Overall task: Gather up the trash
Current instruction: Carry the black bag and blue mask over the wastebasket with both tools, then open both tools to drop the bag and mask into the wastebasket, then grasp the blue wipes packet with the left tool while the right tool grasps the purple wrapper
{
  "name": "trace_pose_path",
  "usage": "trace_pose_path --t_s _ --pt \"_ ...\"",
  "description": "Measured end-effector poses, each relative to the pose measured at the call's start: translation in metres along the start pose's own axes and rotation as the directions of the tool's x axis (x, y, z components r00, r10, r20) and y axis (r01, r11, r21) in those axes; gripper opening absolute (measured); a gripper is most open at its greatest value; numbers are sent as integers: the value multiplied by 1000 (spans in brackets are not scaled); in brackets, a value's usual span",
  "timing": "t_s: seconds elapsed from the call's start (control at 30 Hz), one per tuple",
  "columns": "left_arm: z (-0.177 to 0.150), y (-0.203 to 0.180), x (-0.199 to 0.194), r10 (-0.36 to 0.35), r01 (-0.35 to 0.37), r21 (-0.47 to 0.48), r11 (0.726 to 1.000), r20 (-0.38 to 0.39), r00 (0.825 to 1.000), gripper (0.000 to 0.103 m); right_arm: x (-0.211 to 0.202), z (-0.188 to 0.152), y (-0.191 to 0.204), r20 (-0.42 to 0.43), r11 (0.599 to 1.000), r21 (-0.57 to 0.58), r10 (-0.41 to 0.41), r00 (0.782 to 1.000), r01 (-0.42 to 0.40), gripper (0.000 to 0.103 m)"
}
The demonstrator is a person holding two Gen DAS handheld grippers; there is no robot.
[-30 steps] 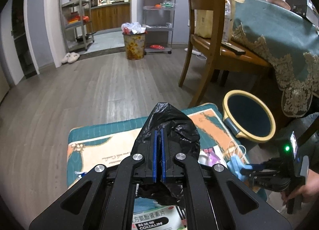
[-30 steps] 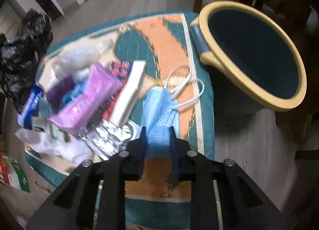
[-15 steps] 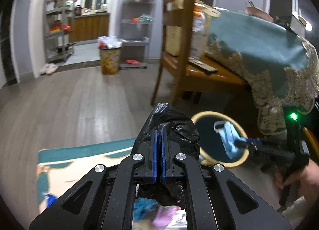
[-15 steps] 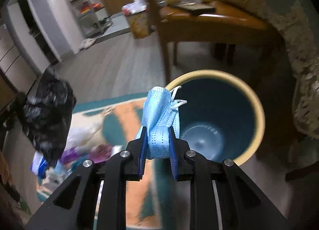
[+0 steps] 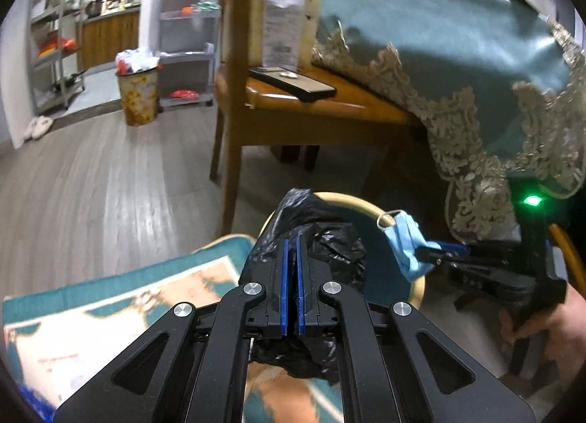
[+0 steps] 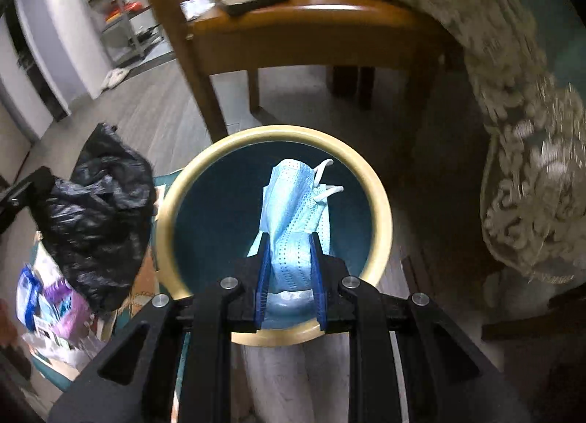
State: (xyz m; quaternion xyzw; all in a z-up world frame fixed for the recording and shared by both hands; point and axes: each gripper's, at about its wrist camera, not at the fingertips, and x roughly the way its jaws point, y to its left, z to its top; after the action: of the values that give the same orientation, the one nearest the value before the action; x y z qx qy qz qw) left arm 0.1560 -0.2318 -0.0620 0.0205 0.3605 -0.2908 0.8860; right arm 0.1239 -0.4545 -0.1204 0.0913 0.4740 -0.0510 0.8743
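Your right gripper [image 6: 287, 258] pinches the mask [image 6: 295, 210] over the bin [image 6: 381, 203], so open it only when the mask hangs inside the rim, and keep the left gripper [image 5: 291, 269], clamped on the black bag [image 5: 315, 232], clear beside it.

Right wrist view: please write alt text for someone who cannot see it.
The right gripper holds a crumpled blue face mask above the open mouth of a yellow-rimmed teal bin. To the left, a black plastic bag hangs above a mat strewn with wrappers; a wooden chair stands behind.
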Motion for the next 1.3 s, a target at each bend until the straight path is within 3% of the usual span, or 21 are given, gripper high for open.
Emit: trace_pose_path --t_s 0.2,0.27,0.3,0.33,0.57,0.83,0.9,1.03,1.3 --pt "14 -19 37 11 -10 75 997 -9 1000 6 0 3 -14 34 999 41 25 999 -26 25" --pt "14 -20 38 1 -1 91 996 6 1000 23 1 2 -15 42 998 45 34 999 -36 47" --pt "15 -20 37 10 -11 97 995 9 1000 42 1 4 -16 44 998 53 44 998 -46 53" --pt "15 -19 33 11 -12 95 995 16 1000 53 0 4 -16 45 997 56 50 998 -52 60" --pt "14 5 -14 34 -37 58 998 48 998 59 -3 14 2 75 998 33 44 996 -47 70" --pt "-8 58 -94 141 -143 17 990 63 988 77 -23 18 37 104 997 24 70 992 -73 79" --pt "-14 71 -112 177 -178 6 984 68 982 82 -29 18 51 119 996 21 85 989 -88 84" --pt "-33 99 -152 292 -291 -18 956 93 952 94 -37 16 83 140 994 -6 113 984 -113 97" --pt "-74 162 -206 410 -393 -166 905 85 908 96 -34 1 156 108 984 -97 159 981 -149 97"
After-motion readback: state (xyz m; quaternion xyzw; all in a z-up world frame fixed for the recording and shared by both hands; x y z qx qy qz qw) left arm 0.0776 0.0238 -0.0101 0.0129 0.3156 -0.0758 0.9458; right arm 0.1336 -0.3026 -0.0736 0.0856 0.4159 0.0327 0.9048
